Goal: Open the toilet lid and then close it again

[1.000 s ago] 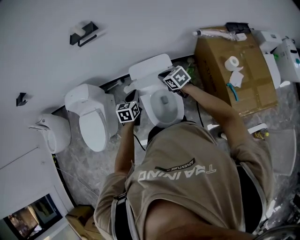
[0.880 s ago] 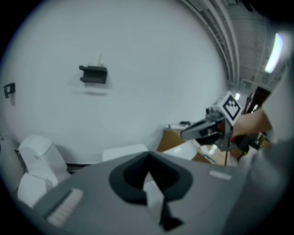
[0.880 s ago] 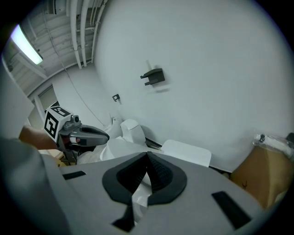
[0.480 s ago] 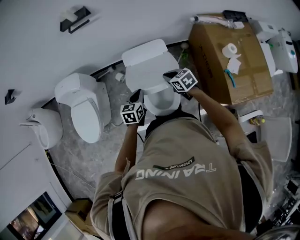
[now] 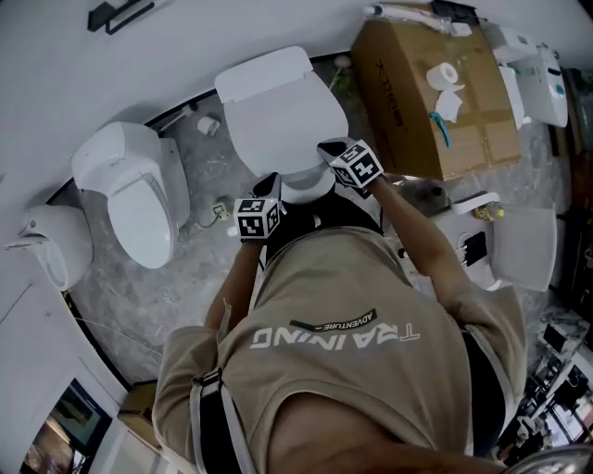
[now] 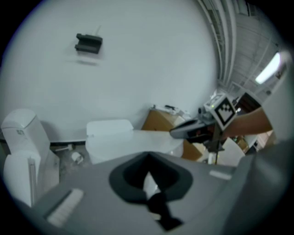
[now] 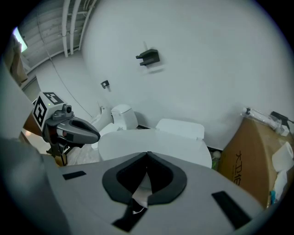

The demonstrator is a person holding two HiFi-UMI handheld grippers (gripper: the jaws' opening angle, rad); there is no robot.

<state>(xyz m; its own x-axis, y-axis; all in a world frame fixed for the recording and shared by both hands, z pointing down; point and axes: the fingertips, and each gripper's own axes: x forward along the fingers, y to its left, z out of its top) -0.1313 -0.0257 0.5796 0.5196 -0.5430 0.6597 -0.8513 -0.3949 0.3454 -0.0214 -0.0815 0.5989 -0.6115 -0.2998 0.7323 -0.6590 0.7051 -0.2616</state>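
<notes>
The white toilet (image 5: 304, 188) stands against the wall, its tank (image 5: 261, 72) behind. Its lid (image 5: 283, 125) lies low over the bowl and hides the inside; only a strip of the front rim shows. My left gripper (image 5: 271, 183) is at the lid's front left edge, jaws together. My right gripper (image 5: 326, 150) is at the front right edge, also shut, with nothing seen between its jaws. In the left gripper view the lid (image 6: 133, 142) spreads flat beyond my jaws, with the right gripper (image 6: 177, 132) over its far side. The right gripper view shows the lid (image 7: 156, 147) and the left gripper (image 7: 94, 136).
A second toilet (image 5: 134, 194) and another white fixture (image 5: 51, 245) stand to the left. A cardboard box (image 5: 417, 111) with a paper roll (image 5: 451, 74) on it is at the right. White parts (image 5: 519, 245) lie on the floor at right. A black bracket (image 5: 120, 14) hangs on the wall.
The lid was upright with the bowl open; it has swung down over the bowl. Both grippers followed it toward the front edge, and the view shifted.
</notes>
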